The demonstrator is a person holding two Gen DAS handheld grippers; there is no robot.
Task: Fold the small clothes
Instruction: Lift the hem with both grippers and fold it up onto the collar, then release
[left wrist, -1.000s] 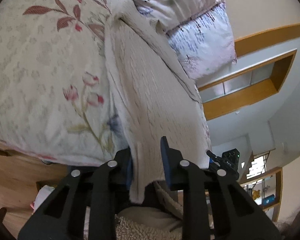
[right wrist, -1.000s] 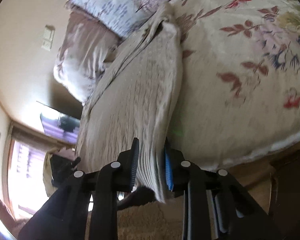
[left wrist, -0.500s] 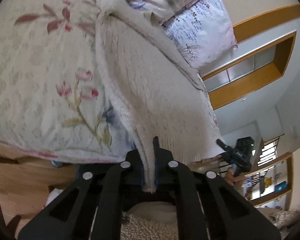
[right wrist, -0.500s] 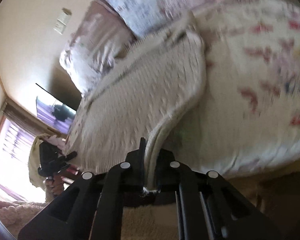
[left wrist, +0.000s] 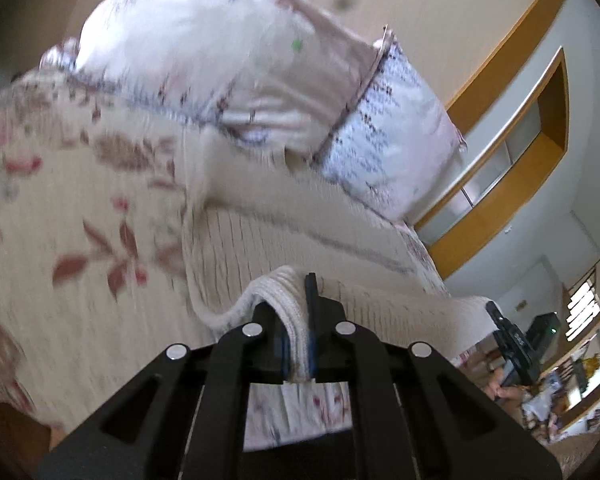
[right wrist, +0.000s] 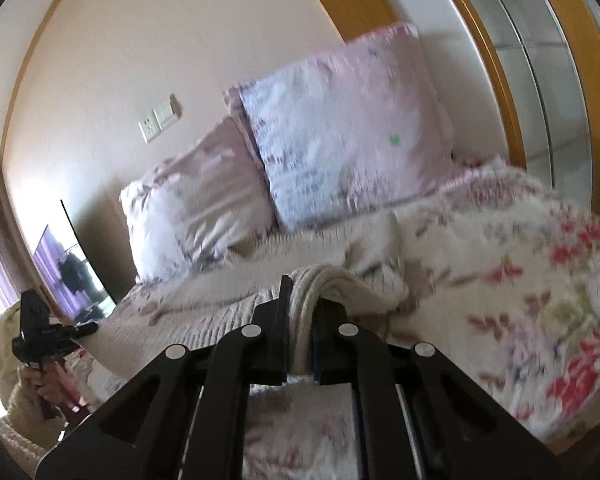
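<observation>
A cream ribbed knit sweater (left wrist: 284, 240) lies lengthwise on a floral bedspread (left wrist: 80, 208), its far end near the pillows. My left gripper (left wrist: 298, 300) is shut on the sweater's near hem corner, which bulges up between the pads and is lifted off the bed. In the right wrist view the same sweater (right wrist: 204, 312) stretches left across the bed, and my right gripper (right wrist: 304, 300) is shut on the other hem corner, also raised. Each view shows the other gripper, held in a hand: the right gripper (left wrist: 512, 344) and the left gripper (right wrist: 40, 336).
Two pink and lilac pillows (right wrist: 340, 120) lean on the wall at the head of the bed. A wooden-framed cabinet (left wrist: 520, 140) stands beside the bed. A screen (right wrist: 72, 264) and a bright window are at the left of the right wrist view. Wall sockets (right wrist: 160, 118) sit above the pillows.
Both grippers went from open around the hem to shut on it. Both then rose and tilted up, lifting the hem off the bed, so pillows and wall now fill the views.
</observation>
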